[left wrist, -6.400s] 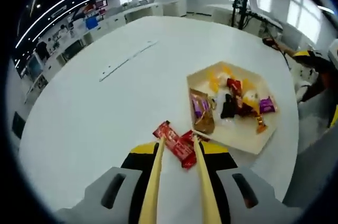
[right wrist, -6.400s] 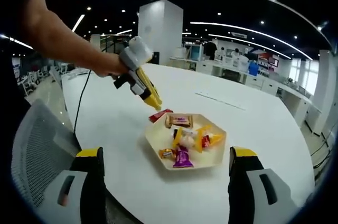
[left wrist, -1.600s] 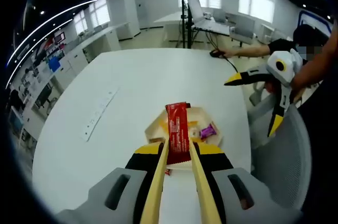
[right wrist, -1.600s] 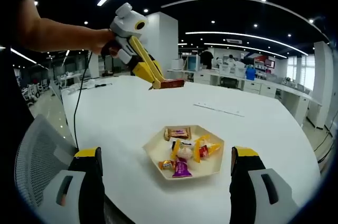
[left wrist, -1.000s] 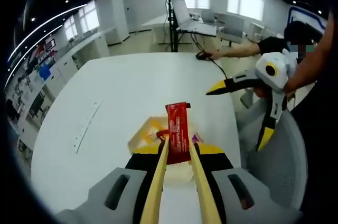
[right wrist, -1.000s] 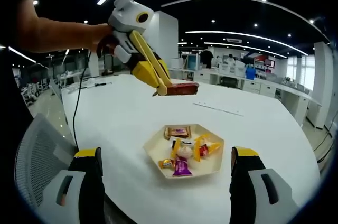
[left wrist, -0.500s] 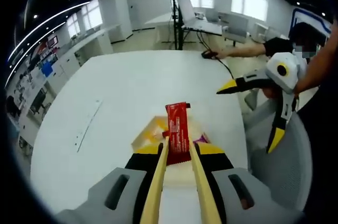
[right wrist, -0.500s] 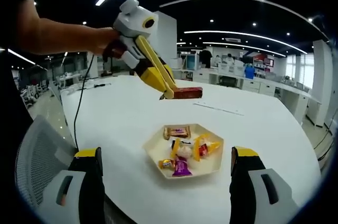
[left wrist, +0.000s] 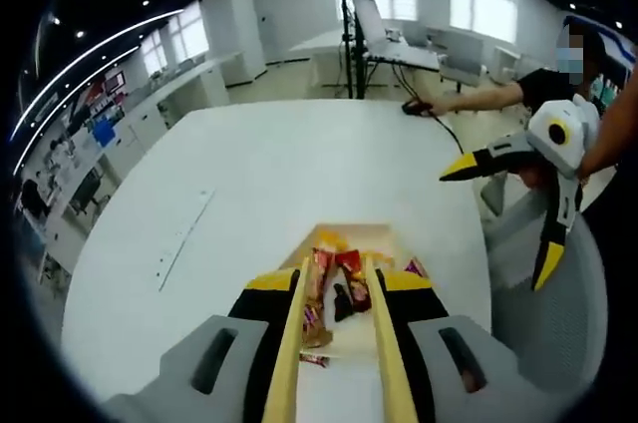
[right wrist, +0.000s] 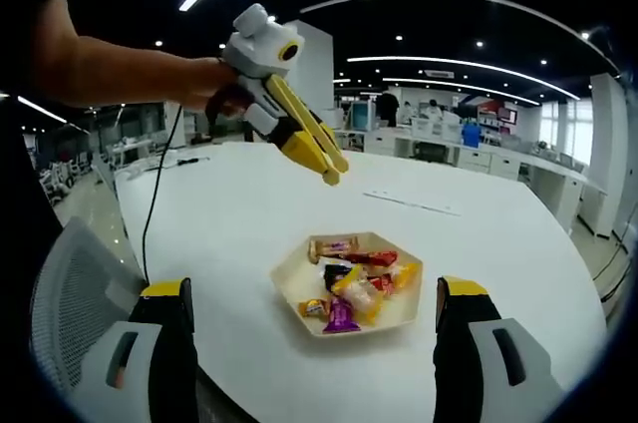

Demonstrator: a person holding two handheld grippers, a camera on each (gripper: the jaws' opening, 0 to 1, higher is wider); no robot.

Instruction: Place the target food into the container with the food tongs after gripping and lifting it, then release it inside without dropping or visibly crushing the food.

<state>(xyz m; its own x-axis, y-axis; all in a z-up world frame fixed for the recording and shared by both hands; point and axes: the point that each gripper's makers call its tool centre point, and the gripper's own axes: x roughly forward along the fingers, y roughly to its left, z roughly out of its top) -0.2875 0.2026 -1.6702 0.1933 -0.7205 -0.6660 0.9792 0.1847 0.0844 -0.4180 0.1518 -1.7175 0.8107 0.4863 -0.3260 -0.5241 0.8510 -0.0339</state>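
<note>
The red candy bar (right wrist: 371, 258) lies inside the cream hexagonal tray (right wrist: 295, 289), on top of several other wrapped sweets. In the left gripper view the same bar (left wrist: 350, 265) sits in the tray (left wrist: 339, 233) just past my tong tips. My left gripper (left wrist: 335, 263) hangs over the tray, its yellow tongs open and empty. The right gripper view shows this left gripper (right wrist: 331, 176) raised above the tray's far left side. My right gripper (right wrist: 314, 287) is open wide at the table's near edge, holding nothing. That right gripper (left wrist: 490, 230) also appears off the table's right side.
The round white table (right wrist: 229, 223) carries a long white strip (left wrist: 184, 238). A small red wrapper (left wrist: 313, 359) lies on the table beside the tray. A grey mesh chair (right wrist: 70, 323) stands at the near edge. A black cable (right wrist: 155, 194) hangs from the left gripper.
The left tongs have opened and the red bar has dropped from them into the tray. The left gripper has moved slightly lower over the tray. The right gripper stays still.
</note>
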